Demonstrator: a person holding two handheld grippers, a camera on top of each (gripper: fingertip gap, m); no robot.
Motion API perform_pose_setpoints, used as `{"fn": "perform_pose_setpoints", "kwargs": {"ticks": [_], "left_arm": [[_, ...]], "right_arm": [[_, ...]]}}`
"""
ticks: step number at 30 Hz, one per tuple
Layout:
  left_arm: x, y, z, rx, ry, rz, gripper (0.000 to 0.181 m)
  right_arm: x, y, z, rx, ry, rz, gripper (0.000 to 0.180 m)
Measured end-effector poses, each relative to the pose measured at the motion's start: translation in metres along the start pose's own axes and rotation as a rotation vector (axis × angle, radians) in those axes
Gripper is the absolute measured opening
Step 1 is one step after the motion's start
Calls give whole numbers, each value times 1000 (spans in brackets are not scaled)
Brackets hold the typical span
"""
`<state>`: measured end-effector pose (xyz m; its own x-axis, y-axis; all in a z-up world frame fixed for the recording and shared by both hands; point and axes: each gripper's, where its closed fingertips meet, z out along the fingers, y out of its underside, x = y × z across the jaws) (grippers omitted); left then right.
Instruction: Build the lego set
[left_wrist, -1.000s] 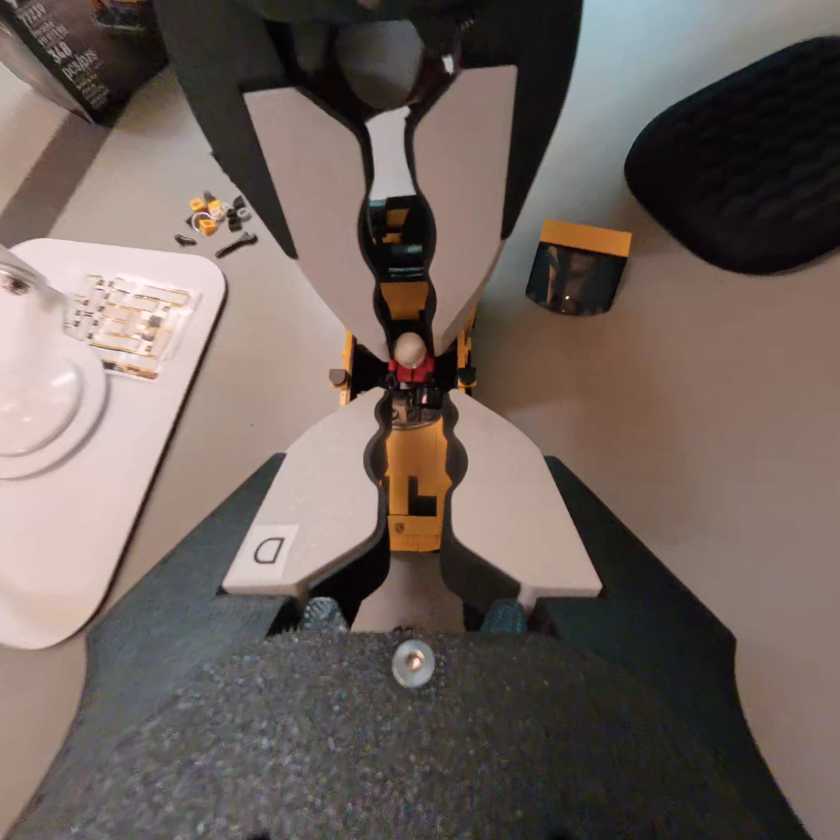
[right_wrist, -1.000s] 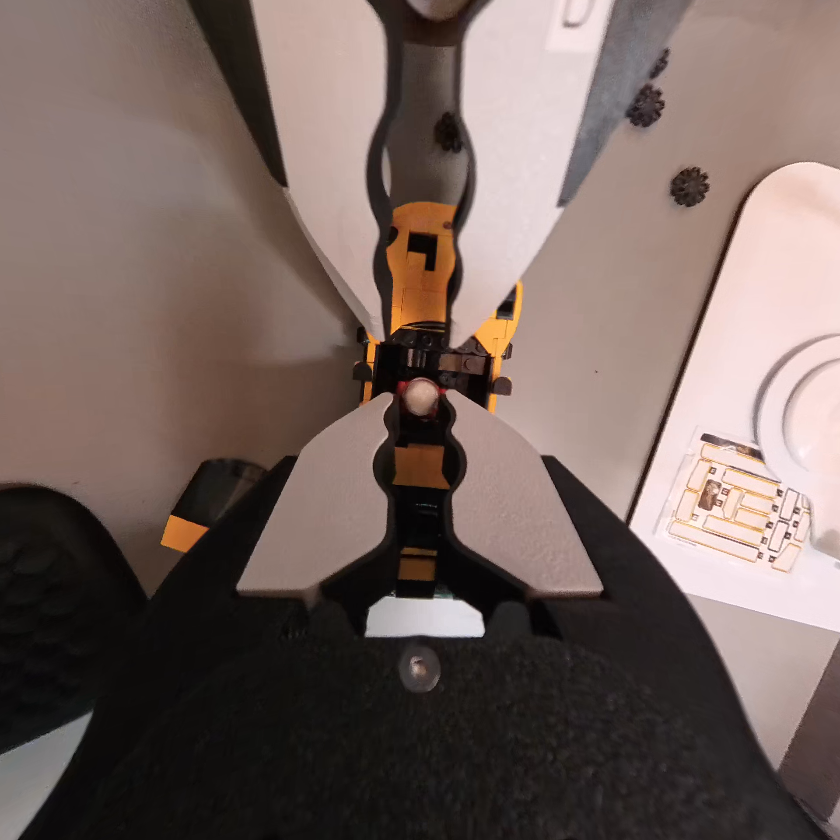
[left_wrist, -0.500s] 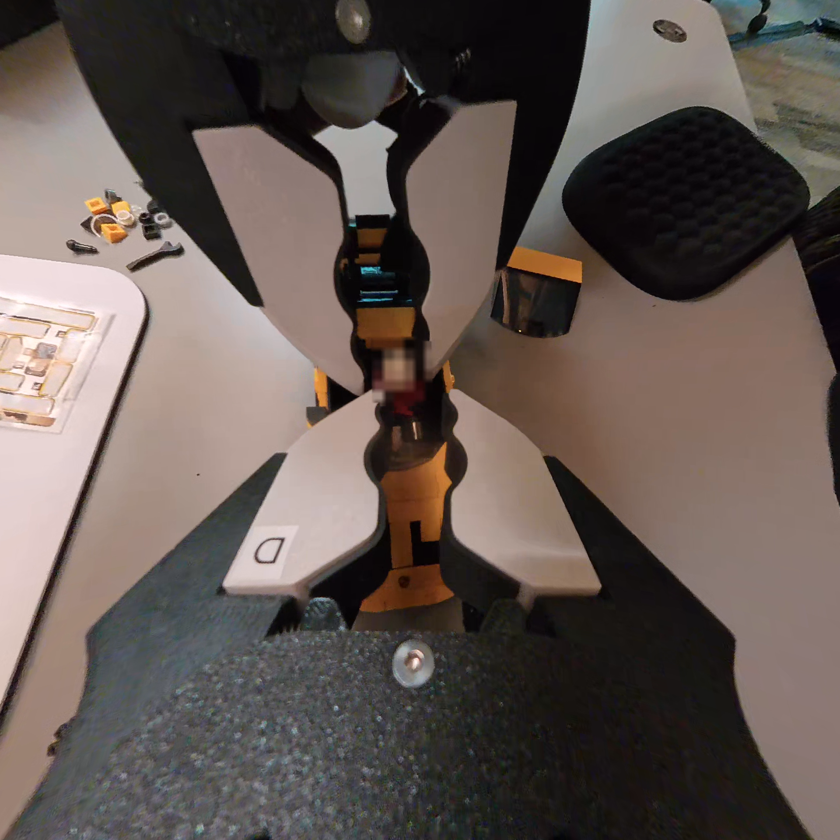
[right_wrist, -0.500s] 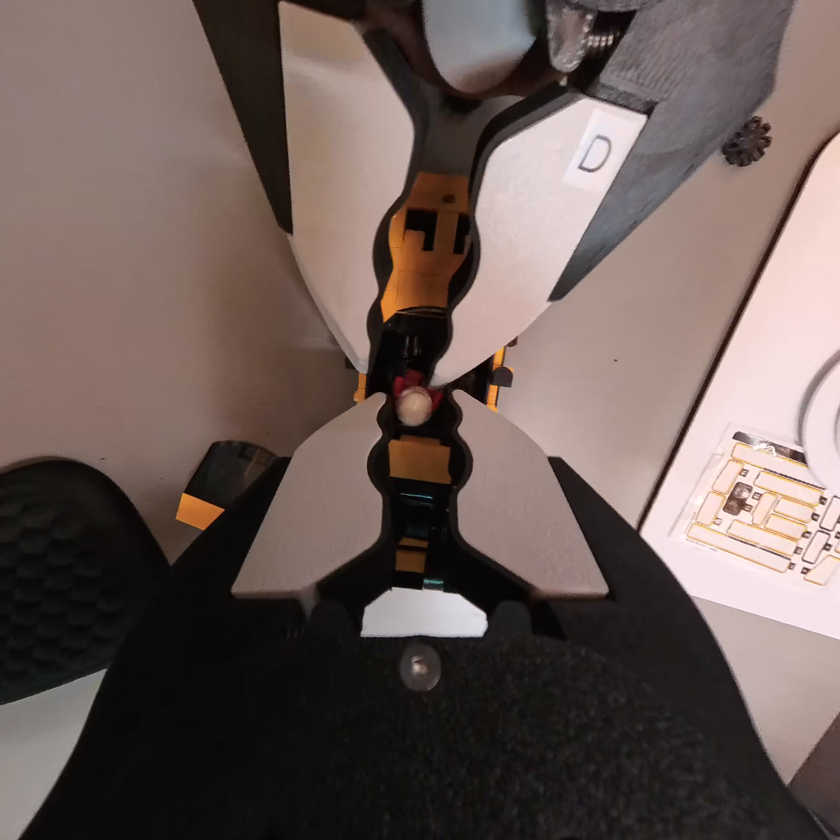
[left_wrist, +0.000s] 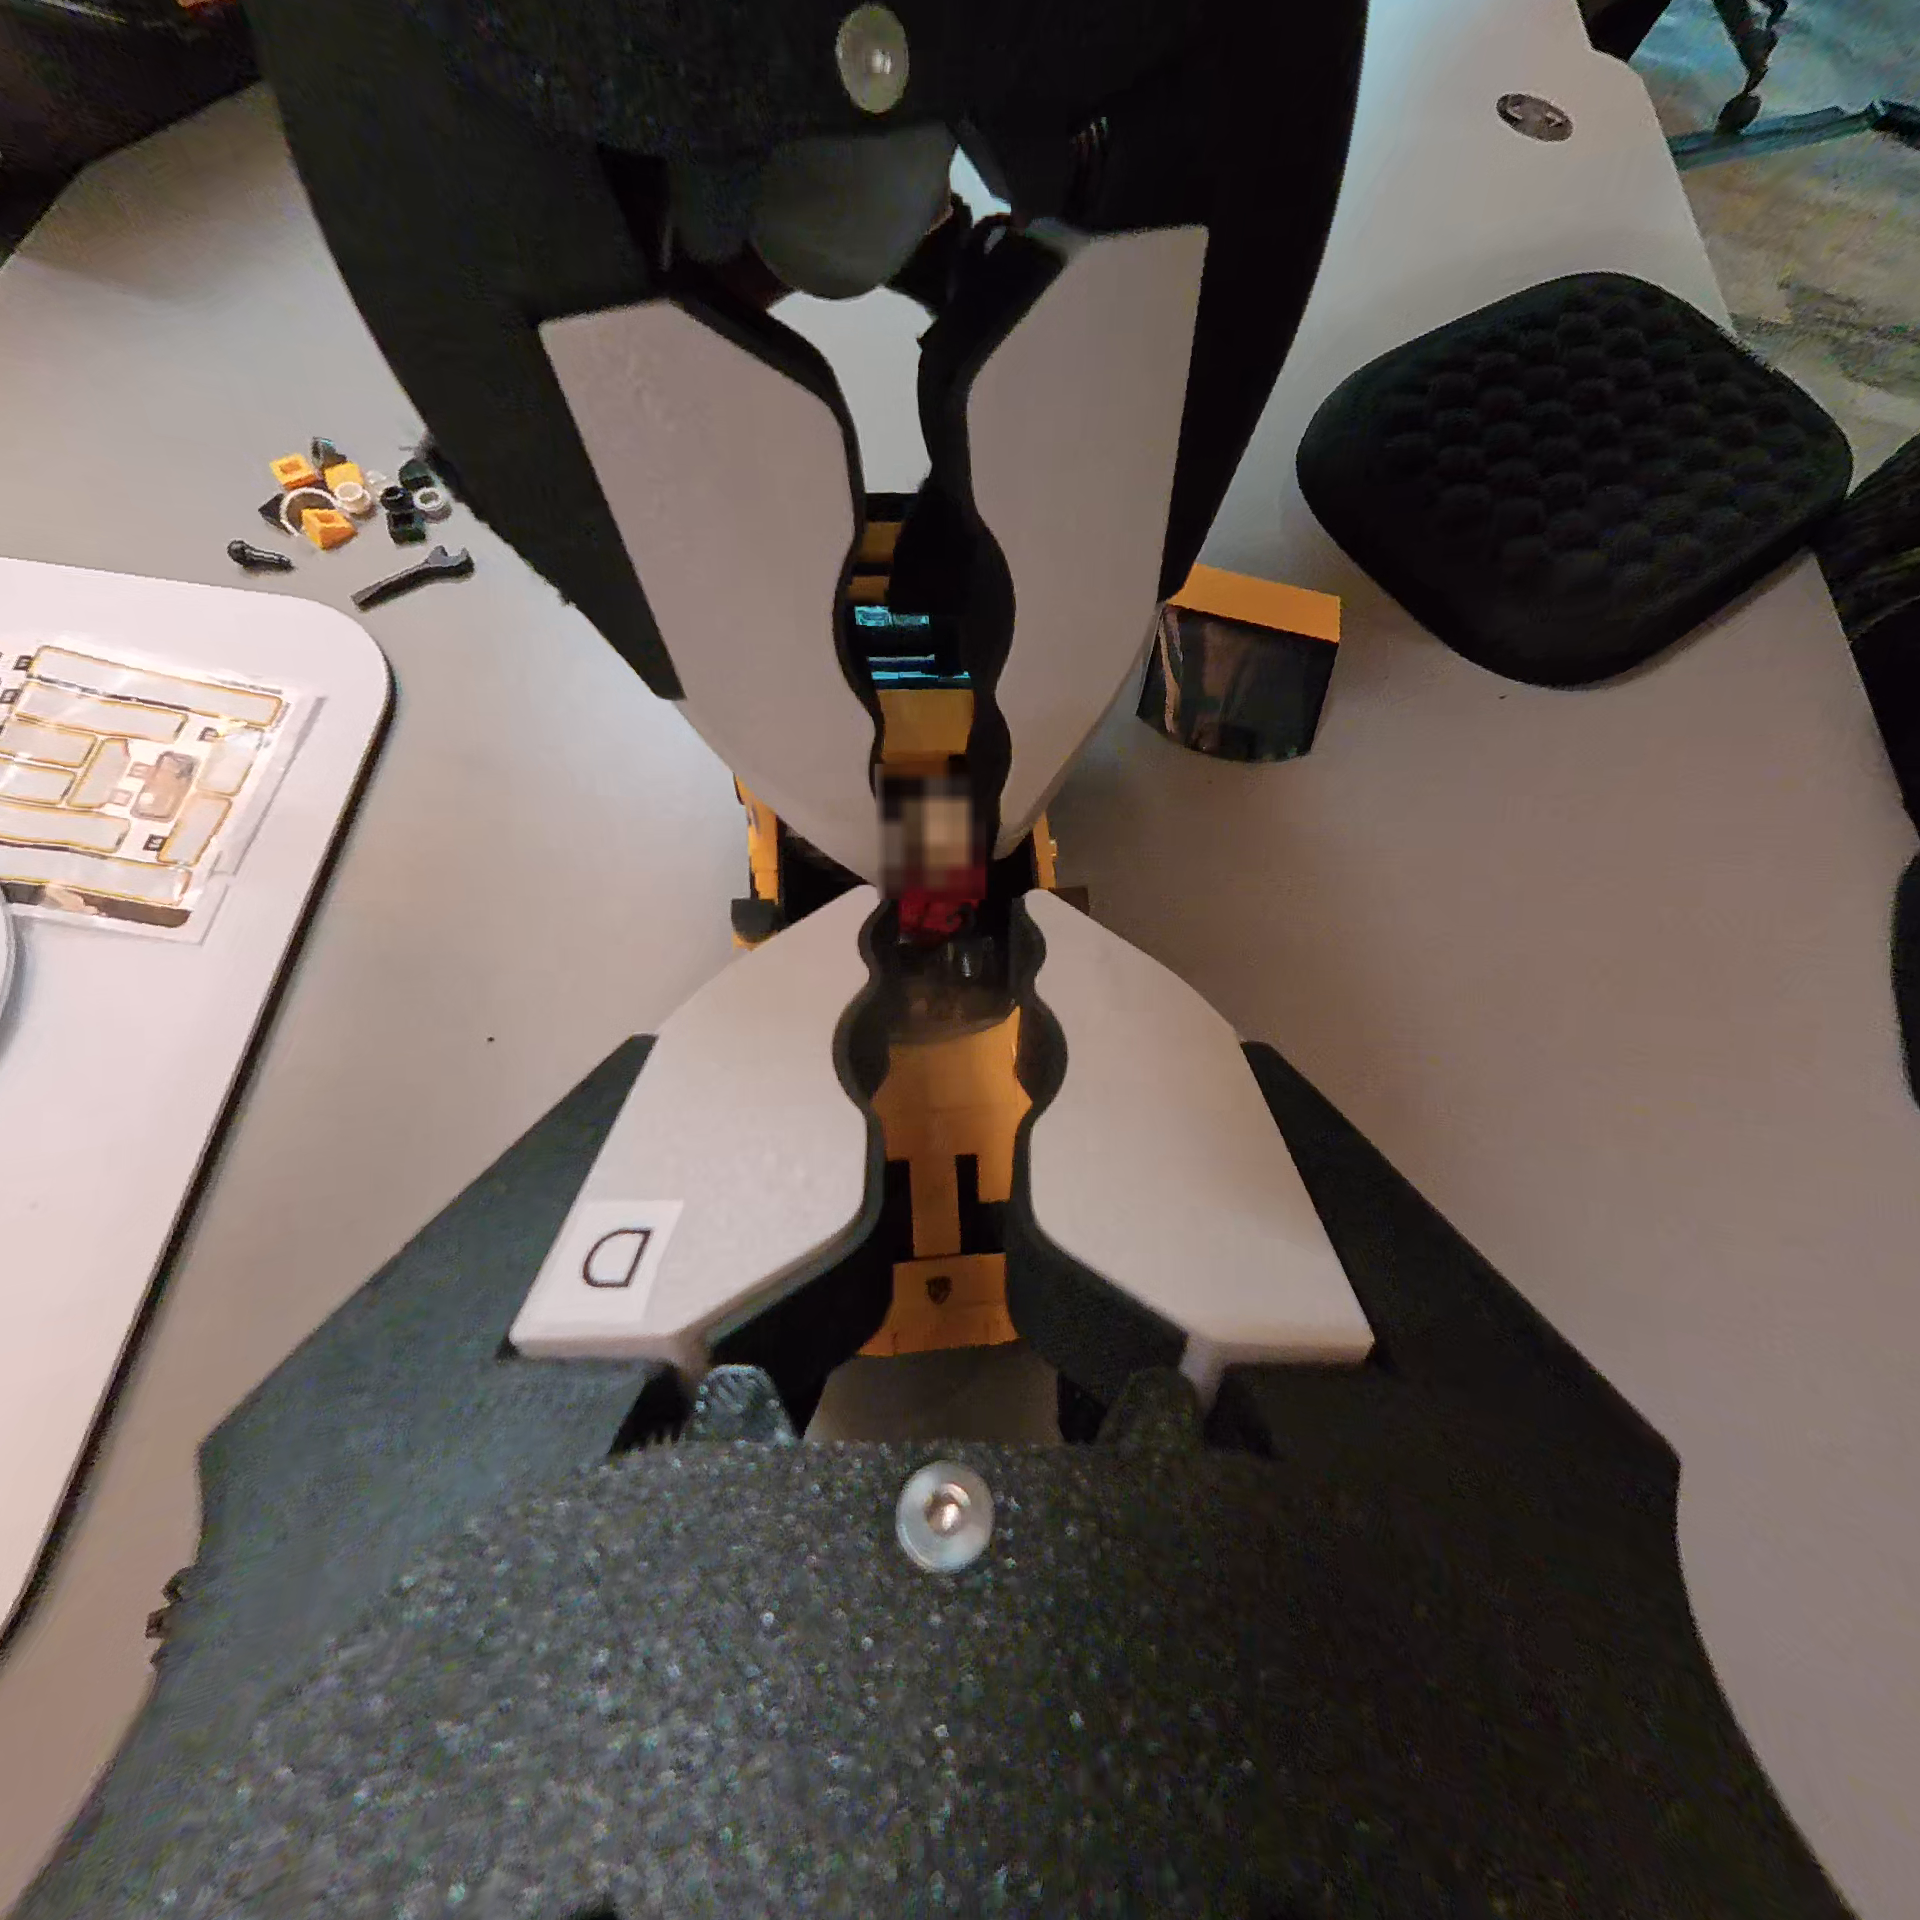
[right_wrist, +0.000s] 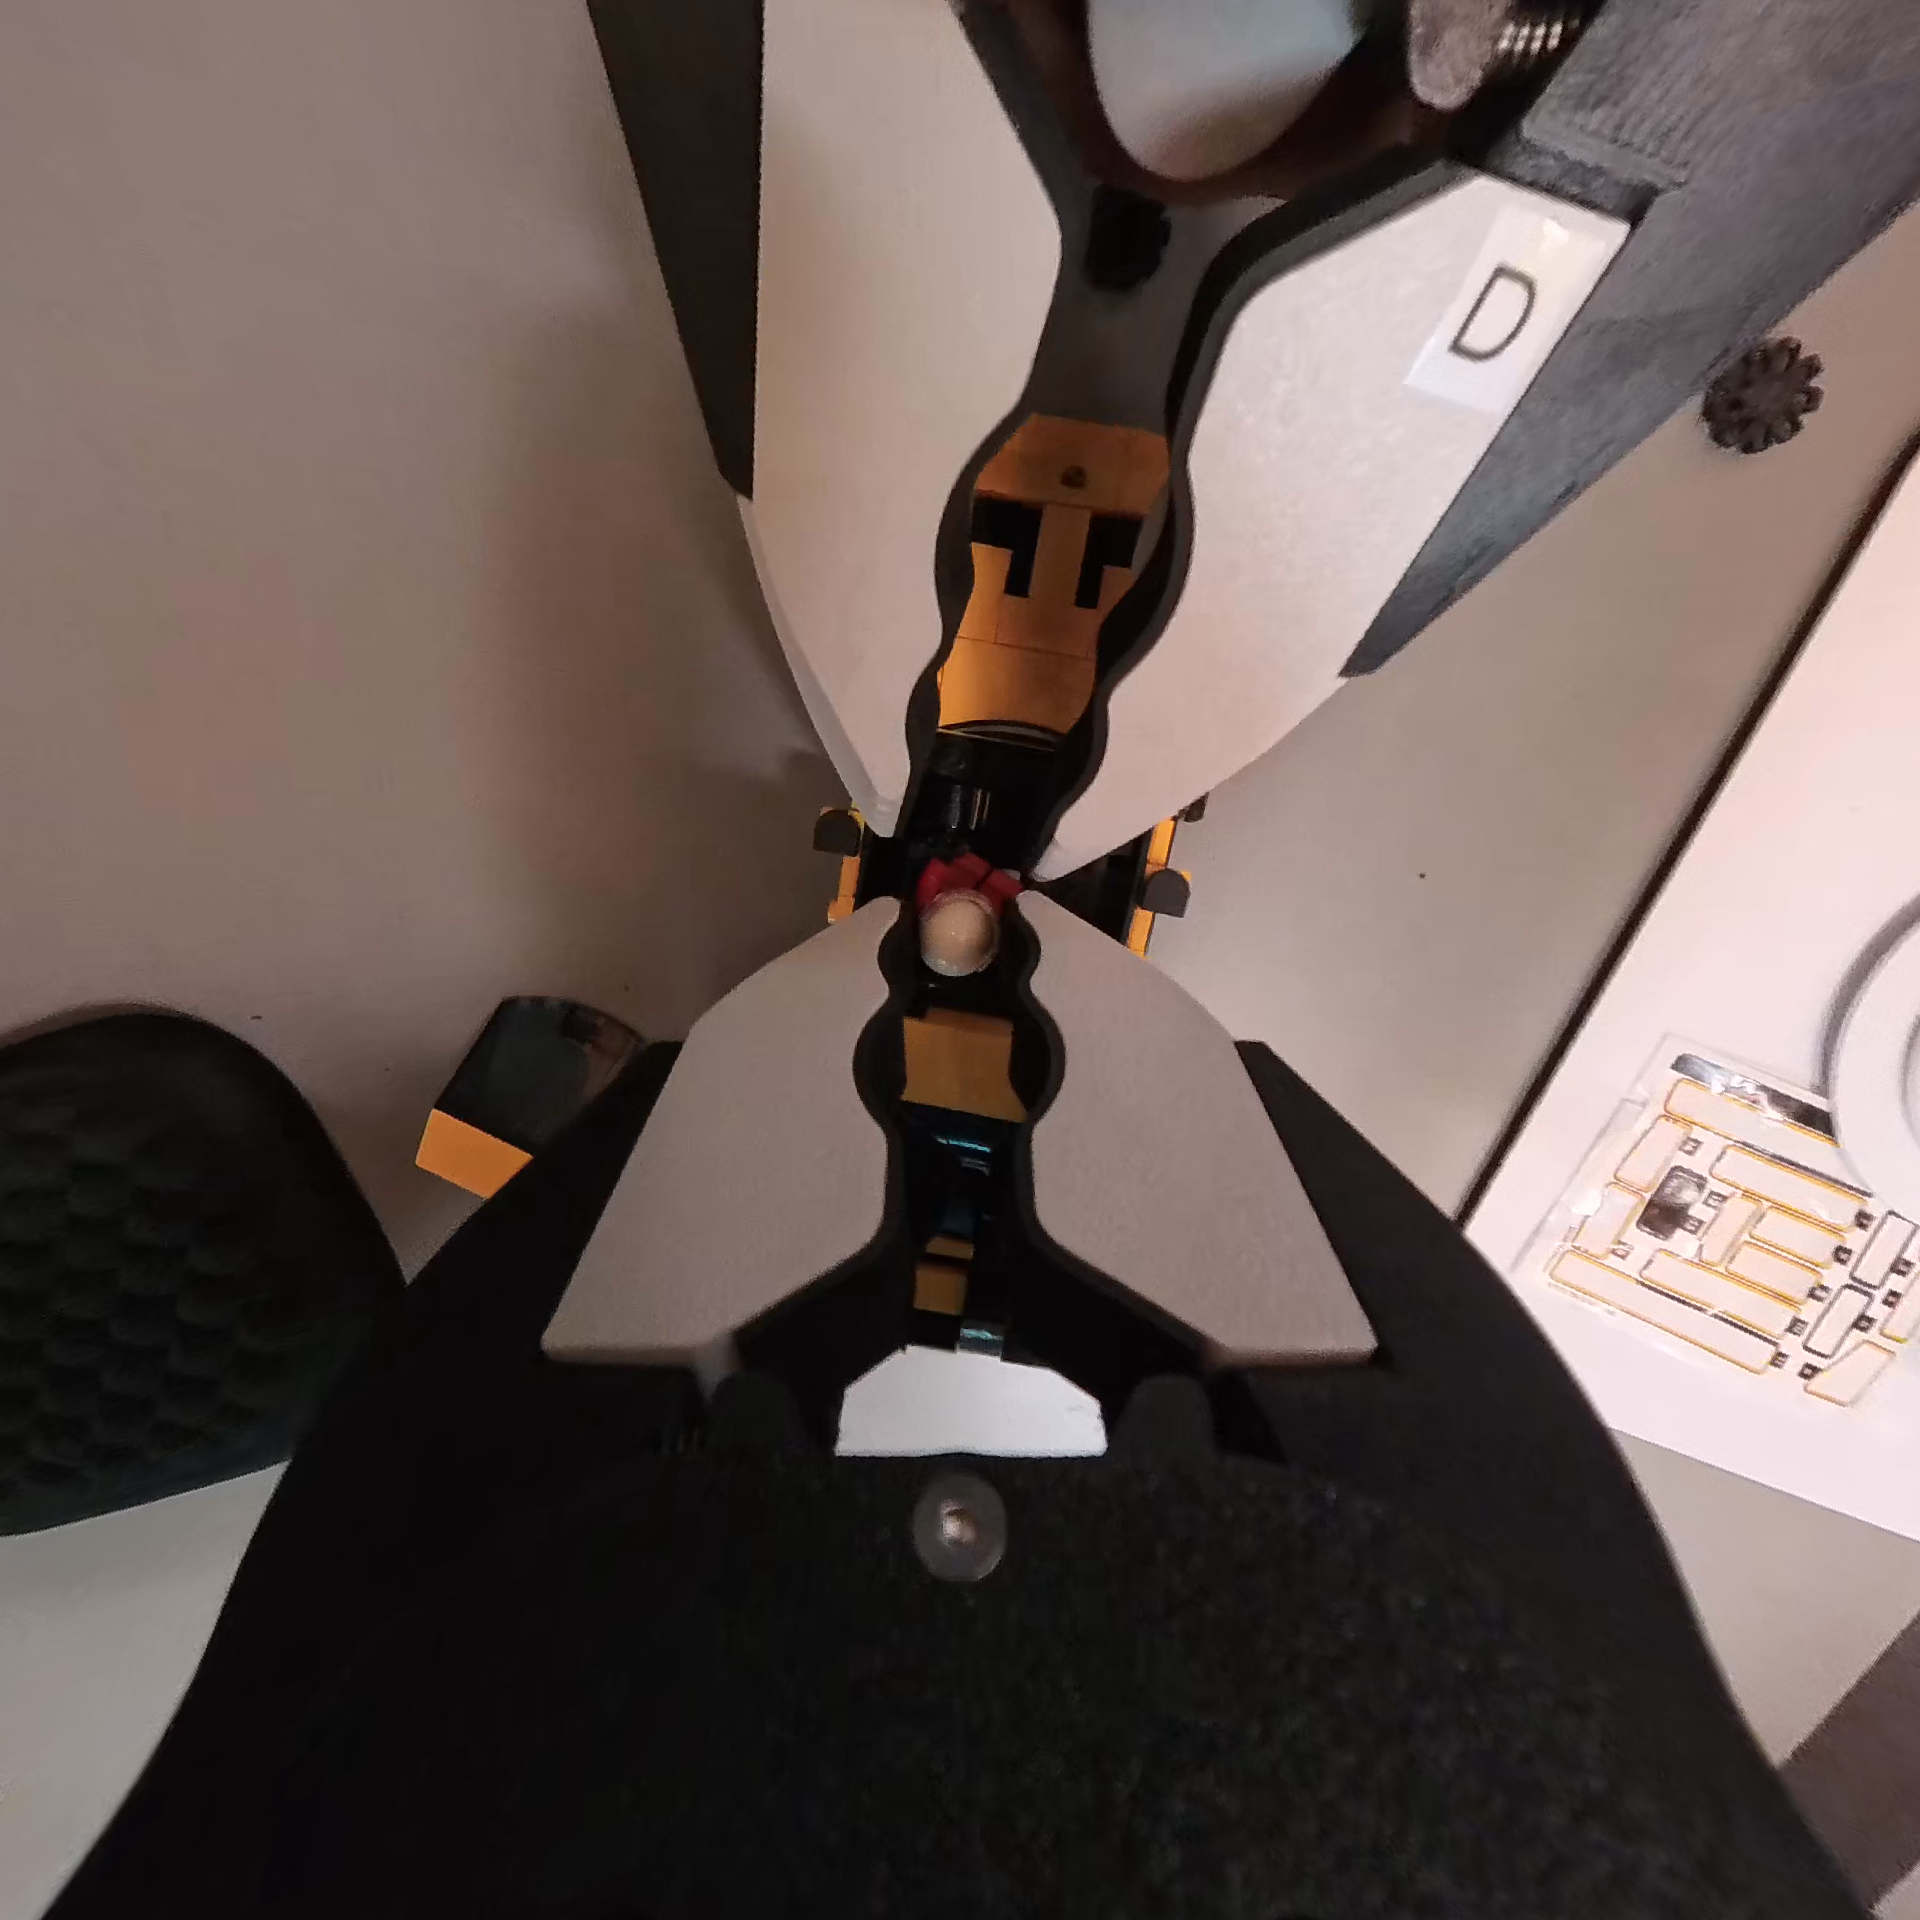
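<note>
Both grippers, left (left_wrist: 948, 920) and right (right_wrist: 961, 920), clamped narrow on opposite ends of yellow car (left_wrist: 940, 1132), apparently lifted clear of grey table (left_wrist: 1455, 987). Likely mid-assembly, roof piece (left_wrist: 1236, 665) probably next: needs one gripper freed. Loose small parts (left_wrist: 343, 499) only in left view; minifigure (right_wrist: 958, 933) clearer in right.

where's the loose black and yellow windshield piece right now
The windshield piece lies on the grey table, right of the yellow car and beside the black pad in the left wrist view, touching neither.
</note>
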<state>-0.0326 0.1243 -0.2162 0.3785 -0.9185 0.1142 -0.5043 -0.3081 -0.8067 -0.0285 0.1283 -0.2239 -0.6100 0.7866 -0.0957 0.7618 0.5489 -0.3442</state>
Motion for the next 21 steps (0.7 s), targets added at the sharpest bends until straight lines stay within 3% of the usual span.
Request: {"fn": "perform_pose_setpoints", "kwargs": {"ticks": [21], "left_arm": [[-5,5,-9,1,-14,-2,18]], "right_arm": [[-4,0,-4,-86,-49,-22,20]]}}
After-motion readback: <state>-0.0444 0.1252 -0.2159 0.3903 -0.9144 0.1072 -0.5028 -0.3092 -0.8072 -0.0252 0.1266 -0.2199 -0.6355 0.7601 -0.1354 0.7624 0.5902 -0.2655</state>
